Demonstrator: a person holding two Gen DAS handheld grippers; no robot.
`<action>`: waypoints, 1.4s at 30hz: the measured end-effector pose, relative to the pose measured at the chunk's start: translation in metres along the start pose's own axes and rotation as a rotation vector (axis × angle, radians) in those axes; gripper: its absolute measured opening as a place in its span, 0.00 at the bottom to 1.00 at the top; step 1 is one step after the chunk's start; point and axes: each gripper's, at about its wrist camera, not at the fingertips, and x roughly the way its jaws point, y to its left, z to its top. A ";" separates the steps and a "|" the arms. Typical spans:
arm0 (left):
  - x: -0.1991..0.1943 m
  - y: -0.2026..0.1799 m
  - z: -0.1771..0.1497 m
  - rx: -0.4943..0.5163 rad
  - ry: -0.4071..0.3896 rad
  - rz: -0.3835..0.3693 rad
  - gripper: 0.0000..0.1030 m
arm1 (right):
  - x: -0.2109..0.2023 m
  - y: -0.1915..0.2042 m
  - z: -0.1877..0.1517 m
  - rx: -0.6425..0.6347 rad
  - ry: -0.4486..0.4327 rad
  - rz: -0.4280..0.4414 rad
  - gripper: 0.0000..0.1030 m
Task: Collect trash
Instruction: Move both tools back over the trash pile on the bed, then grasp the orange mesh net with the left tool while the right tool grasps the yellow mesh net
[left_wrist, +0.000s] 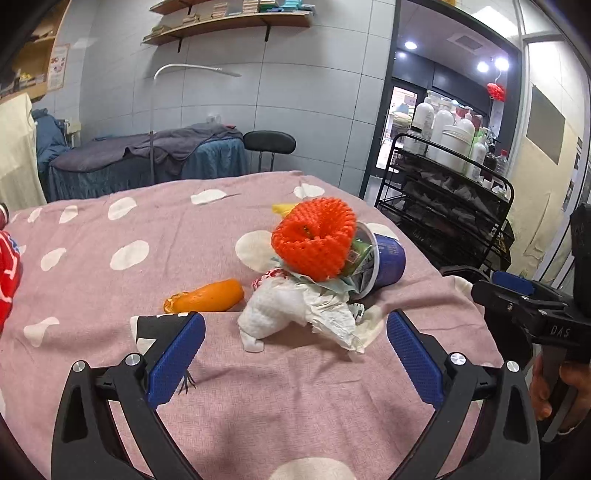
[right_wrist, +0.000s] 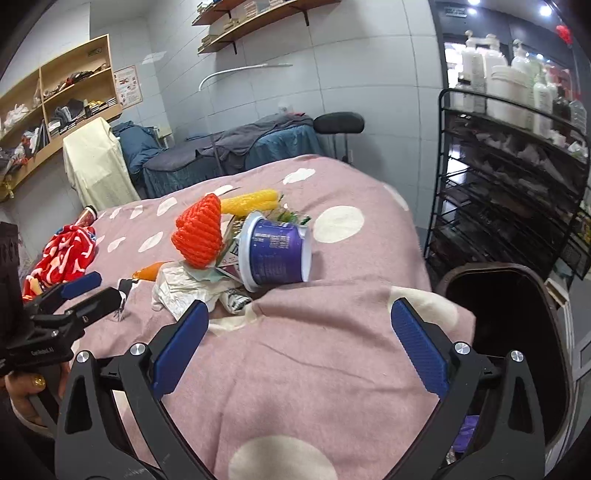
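Mid-frame on the pink dotted blanket (left_wrist: 92, 295) lies the trash heap: crumpled white tissue (left_wrist: 291, 314), orange foam fruit net (left_wrist: 314, 238), tipped purple cup (right_wrist: 273, 254). The left gripper (left_wrist: 295, 339) and right gripper (right_wrist: 299, 328) are both spread wide and empty. The tissue looks light and soft; pinch a raised fold. The bin (right_wrist: 517, 332) sits at lower right.

Grey tiled walls (left_wrist: 303, 81) close in the room around me. Wooden wall shelves (left_wrist: 229, 20) hold stacked boxes, and a wooden cubby unit (right_wrist: 62, 99) holds folded clothes. A massage bed (left_wrist: 147, 158) draped in dark blue and grey cloth stands at the back, a black stool (left_wrist: 269, 142) beside it. To my right a black wire rack (right_wrist: 509, 173) carries white bottles (right_wrist: 506, 88). Ceiling spotlights (left_wrist: 491, 65) glow beyond a dark doorway.
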 end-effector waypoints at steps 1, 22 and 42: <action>0.002 0.004 0.001 -0.011 0.006 -0.011 0.95 | 0.006 0.001 0.003 0.007 0.014 0.015 0.95; 0.086 -0.004 0.056 -0.034 0.093 -0.160 0.70 | 0.049 0.005 0.016 0.026 0.077 0.004 0.95; 0.033 0.023 0.050 -0.089 -0.030 -0.109 0.16 | 0.095 0.026 0.081 0.009 0.057 0.104 0.95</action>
